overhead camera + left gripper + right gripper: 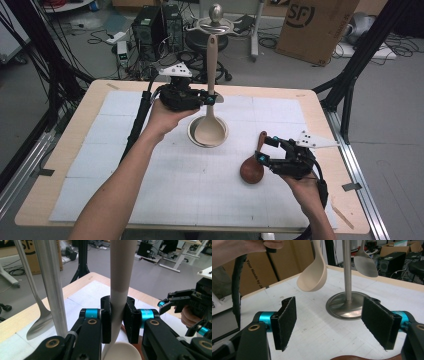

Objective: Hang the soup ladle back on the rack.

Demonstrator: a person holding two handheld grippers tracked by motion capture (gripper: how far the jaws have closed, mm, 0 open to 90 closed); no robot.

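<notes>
Beige ladle clamped at its handle by left gripper (upright); right gripper open beside brown ladle.

On the worktop the stand rises at centre, a ladle hanging over its base, while another ladle lies to the right, nearer the person.

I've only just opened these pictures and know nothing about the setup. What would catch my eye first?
Probably the beige ladle, held upright by its handle in the left gripper above the middle of the table, beside a metal stand with a steel spoon hanging from it. Next, the right gripper, jaws open, at a brown wooden spoon lying on the white mat.
</notes>
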